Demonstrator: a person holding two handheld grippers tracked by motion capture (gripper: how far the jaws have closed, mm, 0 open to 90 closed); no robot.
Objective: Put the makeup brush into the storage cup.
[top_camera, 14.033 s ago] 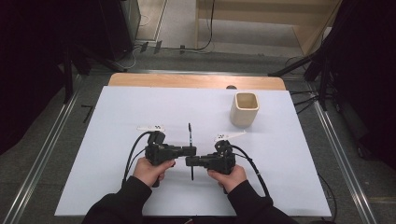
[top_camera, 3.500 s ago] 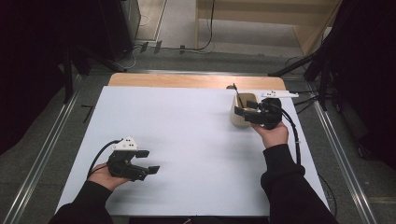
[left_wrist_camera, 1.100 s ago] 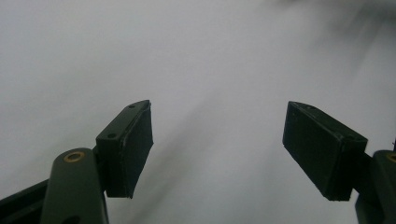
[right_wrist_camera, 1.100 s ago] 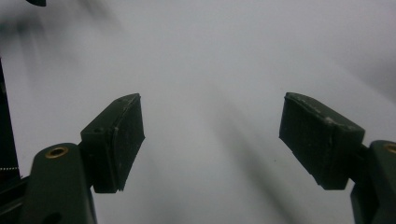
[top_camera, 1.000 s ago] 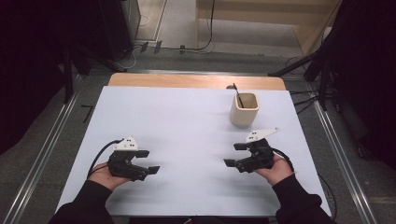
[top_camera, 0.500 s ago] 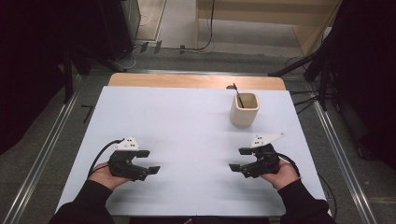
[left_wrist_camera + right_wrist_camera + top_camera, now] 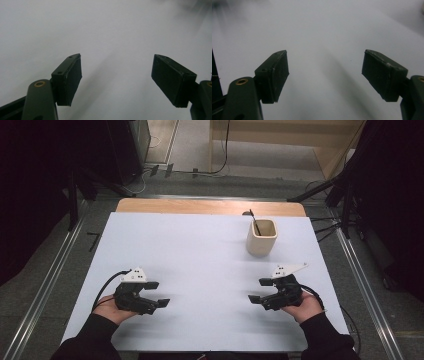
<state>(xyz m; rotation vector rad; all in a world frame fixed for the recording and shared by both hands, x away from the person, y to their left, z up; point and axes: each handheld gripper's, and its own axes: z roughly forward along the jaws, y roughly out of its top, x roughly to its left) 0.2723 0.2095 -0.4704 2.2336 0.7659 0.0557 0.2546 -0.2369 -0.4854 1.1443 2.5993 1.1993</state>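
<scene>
- Resting at five o'clock on the white table sheet (image 7: 200, 250), the right gripper (image 7: 260, 290) has its jaws wide with nothing between them.
- The left gripper (image 7: 158, 294), at seven o'clock, likewise gapes empty.
- The thin dark stick (image 7: 254, 224) stands inside the cream square cup (image 7: 261, 239) at one o'clock, so the placing looks done; nothing appears left.

Black long sleeves (image 7: 92, 340) at lower left and lower right of the high view. Black two-jaw left gripper (image 7: 156, 294) and right gripper (image 7: 257, 290), each topped by a pale three-cornered plate and trailing a black cable. Flat matte pads (image 7: 71, 80) on arms with brass-ringed pivot holes.
</scene>
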